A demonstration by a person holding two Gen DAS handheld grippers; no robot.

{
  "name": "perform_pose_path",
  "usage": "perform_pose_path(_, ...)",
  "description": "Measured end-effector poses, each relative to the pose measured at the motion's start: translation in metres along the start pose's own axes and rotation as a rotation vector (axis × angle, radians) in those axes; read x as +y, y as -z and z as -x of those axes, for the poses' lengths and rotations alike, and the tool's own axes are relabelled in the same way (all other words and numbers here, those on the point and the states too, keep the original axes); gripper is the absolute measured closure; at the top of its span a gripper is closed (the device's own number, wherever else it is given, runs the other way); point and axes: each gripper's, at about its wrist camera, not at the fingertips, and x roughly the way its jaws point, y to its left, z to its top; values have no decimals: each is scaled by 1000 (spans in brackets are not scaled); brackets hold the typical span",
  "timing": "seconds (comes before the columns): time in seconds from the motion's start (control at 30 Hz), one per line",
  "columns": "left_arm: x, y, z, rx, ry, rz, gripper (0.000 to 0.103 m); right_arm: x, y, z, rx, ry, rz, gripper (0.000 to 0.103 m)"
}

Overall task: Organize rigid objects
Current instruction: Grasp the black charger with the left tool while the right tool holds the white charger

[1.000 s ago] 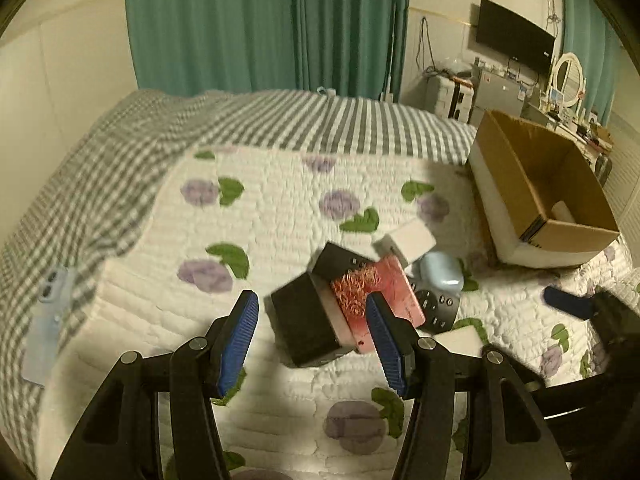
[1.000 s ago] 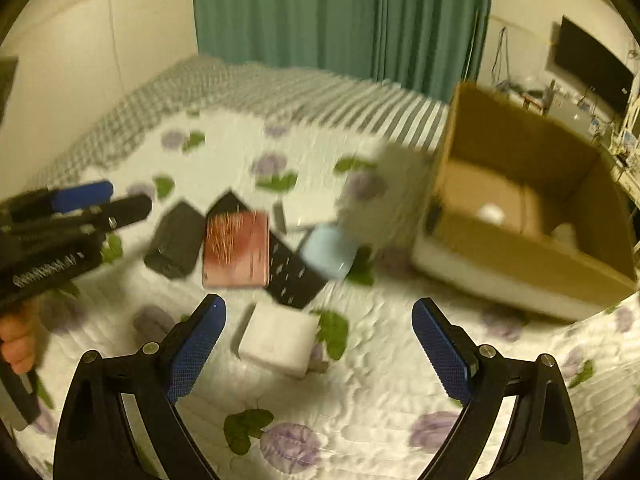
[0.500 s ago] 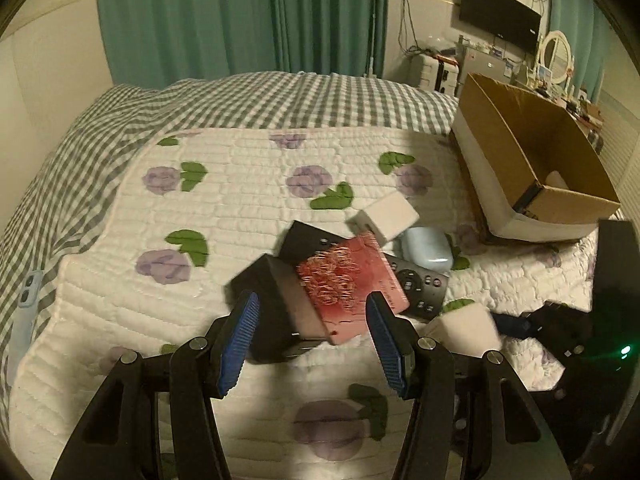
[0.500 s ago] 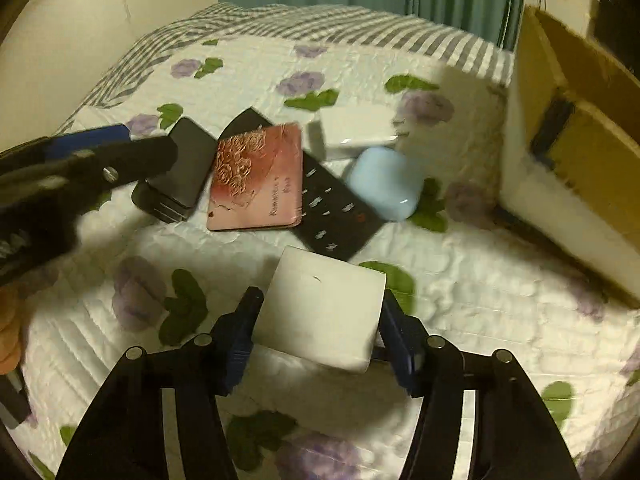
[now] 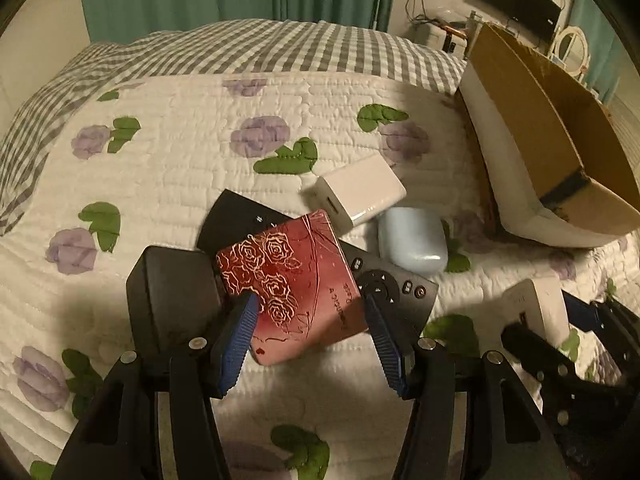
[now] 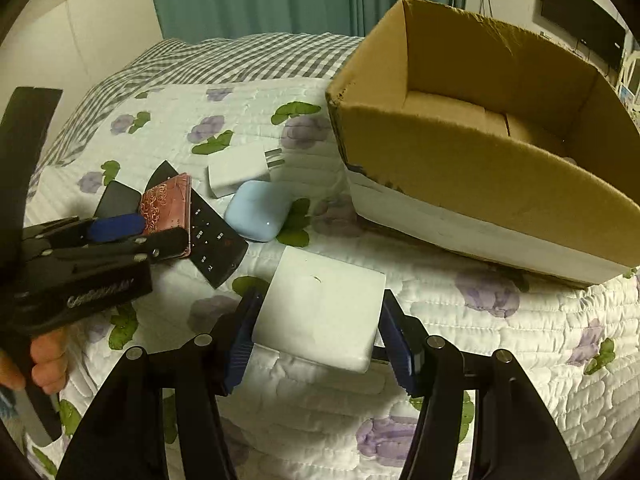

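My right gripper (image 6: 320, 340) is shut on a white square adapter (image 6: 320, 312) and holds it above the quilt, short of the cardboard box (image 6: 460, 176). My left gripper (image 5: 308, 328) is open, its blue pads on either side of the near end of a red rose-patterned card case (image 5: 292, 280). The case lies on a black remote (image 5: 384, 284), beside a black box (image 5: 172, 292). A white charger (image 5: 360, 192) and a light blue earbud case (image 5: 412, 240) lie behind them. The held adapter also shows in the left wrist view (image 5: 536, 308).
The cardboard box (image 5: 560, 152) lies on the bed's right side, its opening tilted up. The quilt (image 5: 180, 160) has purple flowers; a checked blanket (image 5: 240, 52) lies behind. Green curtains, a TV and shelves stand at the back.
My right gripper has closed on the white adapter and lifted it towards the box. My left gripper has moved in over the red card case, still open.
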Motion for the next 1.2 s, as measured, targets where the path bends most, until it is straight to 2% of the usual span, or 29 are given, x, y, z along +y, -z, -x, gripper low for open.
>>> perform_pose_path(0.1, -9, -5, -11, 7, -83, -39, 30, 0, 1, -3, 5, 0, -3, 45)
perform_pose_path(0.17, -10, -9, -16, 2, -106, -49, 26, 0, 0, -3, 5, -1, -5, 45)
perform_pose_path(0.27, -7, -13, -19, -5, -103, -43, 20, 0, 0, -2, 0, -1, -6, 45)
perform_pose_path(0.4, -4, -9, -14, 2, -69, -59, 20, 0, 0, -1, 0, 0, -8, 45)
perform_pose_path(0.53, -14, 5, -9, 13, -72, -132, 27, 0, 1, 3, -12, -2, -5, 45)
perform_pose_path(0.63, -6, 6, -3, 8, -54, -87, 45, 0, 1, 4, -20, -2, -1, 45)
perform_pose_path(0.7, 3, 4, 3, 1, -52, -39, 68, 0, 2, 4, -21, -1, 2, 45)
perform_pose_path(0.73, 6, 4, 3, -4, -63, -25, 72, 0, 2, 4, -22, 0, 3, 45)
perform_pose_path(1.13, 15, 1, 2, -2, -44, 25, 71, 1, 4, 1, -7, 4, 13, 45)
perform_pose_path(1.2, 17, 4, 14, -36, -44, 29, 76, 1, 4, 0, -7, 5, 14, 45)
